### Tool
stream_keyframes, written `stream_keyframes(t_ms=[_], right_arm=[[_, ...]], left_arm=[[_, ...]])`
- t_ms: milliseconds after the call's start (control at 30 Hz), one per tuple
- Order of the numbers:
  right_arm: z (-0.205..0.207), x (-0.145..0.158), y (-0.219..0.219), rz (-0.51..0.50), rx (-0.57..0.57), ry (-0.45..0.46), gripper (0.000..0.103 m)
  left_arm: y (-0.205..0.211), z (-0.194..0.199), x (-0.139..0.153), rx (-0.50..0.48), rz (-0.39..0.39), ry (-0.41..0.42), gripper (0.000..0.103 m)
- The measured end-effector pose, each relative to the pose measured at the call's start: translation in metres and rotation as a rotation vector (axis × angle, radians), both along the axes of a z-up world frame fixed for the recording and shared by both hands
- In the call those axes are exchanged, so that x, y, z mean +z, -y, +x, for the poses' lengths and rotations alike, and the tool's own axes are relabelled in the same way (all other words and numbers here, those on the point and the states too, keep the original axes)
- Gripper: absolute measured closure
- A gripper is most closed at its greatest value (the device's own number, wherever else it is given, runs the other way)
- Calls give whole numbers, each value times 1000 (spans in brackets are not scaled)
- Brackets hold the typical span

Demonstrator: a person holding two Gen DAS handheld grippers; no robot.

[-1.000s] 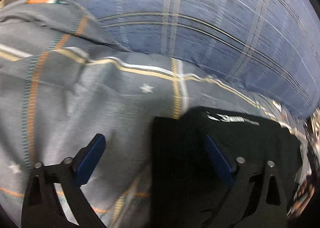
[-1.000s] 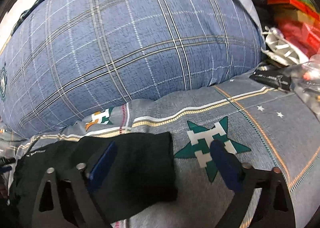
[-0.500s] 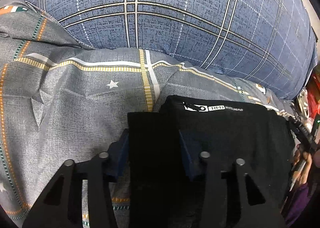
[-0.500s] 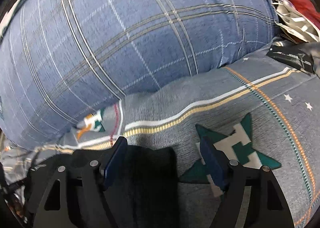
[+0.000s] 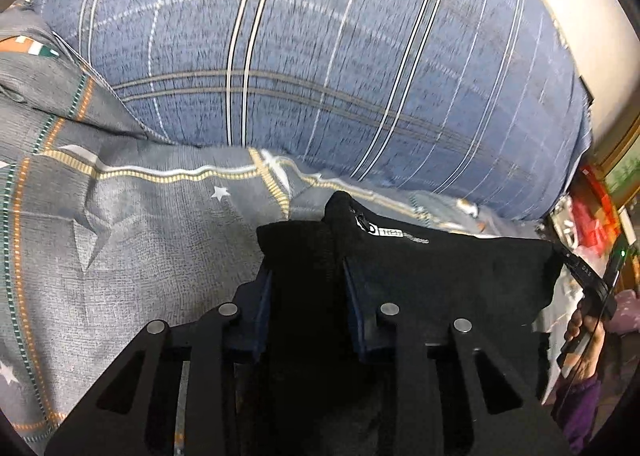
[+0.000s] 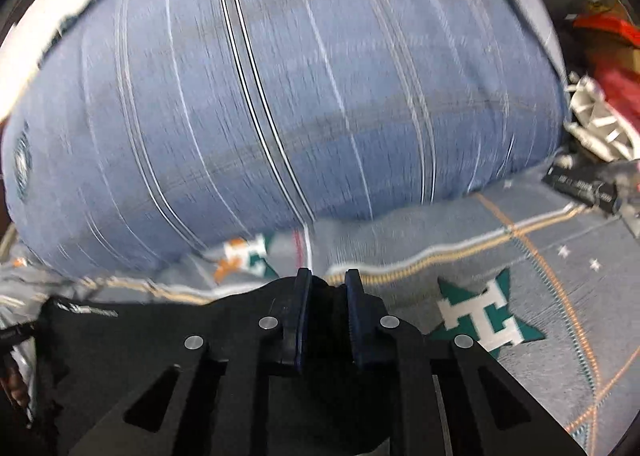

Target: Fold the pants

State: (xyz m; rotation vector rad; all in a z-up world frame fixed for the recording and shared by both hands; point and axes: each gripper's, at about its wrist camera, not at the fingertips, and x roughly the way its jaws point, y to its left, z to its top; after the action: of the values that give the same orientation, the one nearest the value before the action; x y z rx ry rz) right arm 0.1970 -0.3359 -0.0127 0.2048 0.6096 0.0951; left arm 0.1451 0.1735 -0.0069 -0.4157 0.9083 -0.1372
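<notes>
L gripper (image 5: 306,296) jaws just closed, pinching a bunched fold of black pants (image 5: 440,272) (white label up top). Pants lie on grey star-print bed sheet (image 5: 132,224), blue plaid pillow (image 5: 320,68) behind.

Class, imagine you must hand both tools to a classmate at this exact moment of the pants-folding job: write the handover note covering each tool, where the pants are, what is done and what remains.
Left tool: jaws have just been closing, now shut on a bunched corner of the black fabric pants.
Right tool: jaws have just been closing, now pinching the pants' other corner.
Pants: spread between both tools on the grey star-patterned bedsheet, in front of the big blue plaid pillow.
Done: both corners gripped.
Left: probably carry the gripped edge over to make the fold, lay it flat, release.
</notes>
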Motion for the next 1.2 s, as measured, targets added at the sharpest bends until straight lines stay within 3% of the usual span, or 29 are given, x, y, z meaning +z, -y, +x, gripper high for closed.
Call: stream_keyframes(t_ms=[100,267,567,733,833,933,1067,1100,1133,1200], right_arm=[[-19,16,10,56,-28,71,87],[-42,26,28,125,-53,126,87],[-98,22,53,185,-64,161,87],[-144,10,70,222,-63,175,87],[-174,-2,79,226,-66,164,87],[-205,-20,89,225,-57,131,87],[-231,-45,102,226,-57,35,73],[-235,-51,105,228,-81,11,60],[-239,-56,110,233,-108,-3,55],[-243,-56,116,243,-149,-1,55]], left_arm=[[-4,-10,15,-10,-72,61,78],[-3,-39,42,-30,-79,144,78],[29,-105,58,-48,-6,249,79],[31,-156,50,-41,3,259,81],[33,-193,33,-47,45,227,83],[31,-217,6,-53,72,121,84],[14,-228,-19,3,73,-41,84],[11,-229,-19,23,61,-50,84],[5,-230,-18,51,37,-58,84],[-3,-231,-11,106,33,-39,84]])
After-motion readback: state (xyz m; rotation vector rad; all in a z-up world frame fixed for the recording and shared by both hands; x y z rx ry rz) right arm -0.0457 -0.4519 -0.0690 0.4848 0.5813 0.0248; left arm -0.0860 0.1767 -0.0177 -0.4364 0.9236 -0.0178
